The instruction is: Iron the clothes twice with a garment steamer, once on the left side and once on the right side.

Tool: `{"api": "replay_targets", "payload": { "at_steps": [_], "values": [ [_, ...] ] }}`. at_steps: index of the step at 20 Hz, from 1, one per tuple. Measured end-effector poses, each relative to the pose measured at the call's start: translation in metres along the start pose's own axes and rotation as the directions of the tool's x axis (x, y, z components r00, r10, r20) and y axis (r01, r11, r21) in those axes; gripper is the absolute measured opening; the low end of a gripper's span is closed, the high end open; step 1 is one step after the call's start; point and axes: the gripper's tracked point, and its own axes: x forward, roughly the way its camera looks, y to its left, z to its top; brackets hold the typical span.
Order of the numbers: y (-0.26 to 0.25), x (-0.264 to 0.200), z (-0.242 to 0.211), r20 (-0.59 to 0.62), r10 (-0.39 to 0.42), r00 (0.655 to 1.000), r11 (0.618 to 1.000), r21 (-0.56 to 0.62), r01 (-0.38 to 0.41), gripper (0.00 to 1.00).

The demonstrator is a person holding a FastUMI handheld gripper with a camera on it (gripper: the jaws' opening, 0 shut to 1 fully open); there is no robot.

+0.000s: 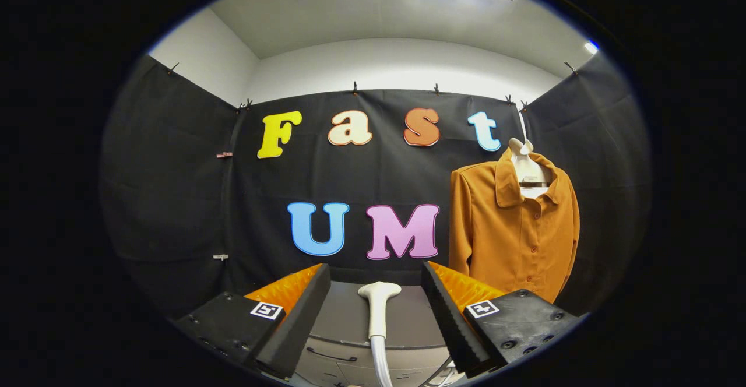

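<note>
- The gripper [376, 299] is seen from its own camera with the two fingers spread wide apart; nothing is held or touched by either finger.
- A garment steamer head [379, 308], pale in colour, is found between the fingers, standing upright with its broad nozzle end at the top and its handle running down.
- A light hose [382, 366] is joined to the lower end of the handle and is led down and nearer.
- The steamer head is kept apart from both fingers, with a clear gap on each side.
- A grey surface [341, 323] is seen below and behind the steamer head; whether it is a table or the steamer's own base cannot be told.
- An orange-brown shirt [513, 235] is hung on the far wall, to the right of the gripper and well beyond the right finger.
- The shirt is carried on a white hanger [524, 162], which is suspended by a white strap from the top of the black cloth wall [175, 200].
- The shirt is shown buttoned down the front, with its collar open and its left sleeve hanging straight at the side.
- The shirt's lower hem is hidden behind the right finger.
</note>
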Motion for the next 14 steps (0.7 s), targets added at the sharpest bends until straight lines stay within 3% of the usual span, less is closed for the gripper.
{"api": "replay_targets", "payload": {
  "at_steps": [14],
  "values": [
    [0.03, 0.018, -0.027, -0.055, -0.085, 0.995, 0.996, 0.0, 0.085, 0.98]
  ]
}}
